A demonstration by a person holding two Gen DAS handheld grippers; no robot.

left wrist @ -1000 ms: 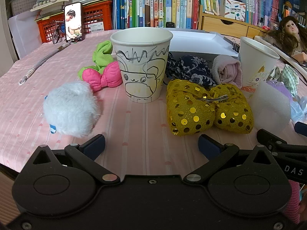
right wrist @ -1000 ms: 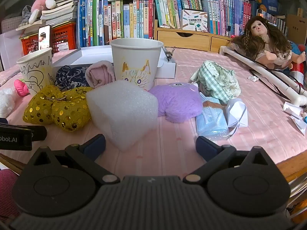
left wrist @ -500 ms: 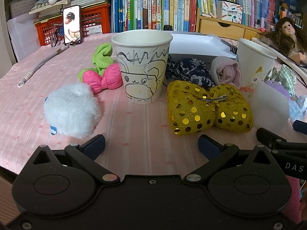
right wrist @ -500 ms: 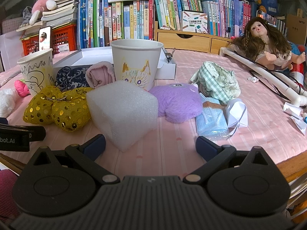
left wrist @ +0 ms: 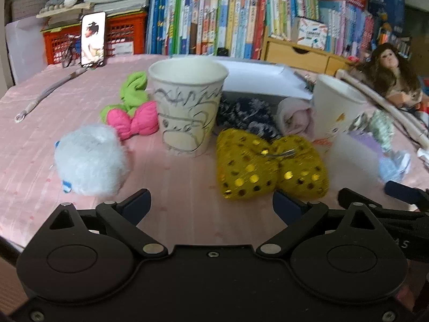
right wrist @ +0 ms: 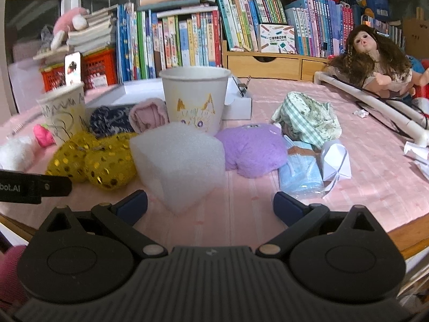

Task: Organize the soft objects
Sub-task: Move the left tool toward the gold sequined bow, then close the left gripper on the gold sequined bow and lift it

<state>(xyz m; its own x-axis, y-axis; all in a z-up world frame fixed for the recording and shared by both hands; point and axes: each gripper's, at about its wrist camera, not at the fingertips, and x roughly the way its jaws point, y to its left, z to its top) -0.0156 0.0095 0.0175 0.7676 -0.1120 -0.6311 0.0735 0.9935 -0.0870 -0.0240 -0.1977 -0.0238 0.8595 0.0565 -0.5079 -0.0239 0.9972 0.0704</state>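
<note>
Soft objects lie on a pink table. In the left wrist view a white fluffy ball (left wrist: pixel 91 159), a pink bow (left wrist: pixel 132 120), a green cloth (left wrist: pixel 135 91) and a gold sequin bow (left wrist: pixel 270 165) lie around a scribbled paper cup (left wrist: pixel 187 111). My left gripper (left wrist: pixel 210 205) is open and empty, just short of the gold bow. In the right wrist view a white foam block (right wrist: pixel 179 162), a purple plush (right wrist: pixel 253 151), a checked cloth (right wrist: pixel 308 118) and a blue mask pack (right wrist: pixel 301 170) lie before a cat-face cup (right wrist: pixel 194 99). My right gripper (right wrist: pixel 210 205) is open, just short of the foam block.
A white box (right wrist: pixel 236 99) holds a navy cloth (right wrist: pixel 111 120) and a rolled pink towel (right wrist: pixel 148 115). Books (left wrist: pixel 214 24), a red crate (left wrist: pixel 118 37) and a phone (left wrist: pixel 92 40) stand behind. A doll (right wrist: pixel 375 59) and white tubes (right wrist: pixel 375 107) lie at right. The table edge (right wrist: pixel 407 233) is near.
Both grippers have lifted slightly and tilted, so the scene sits lower in each view. The jaws stay open. No object has moved.
</note>
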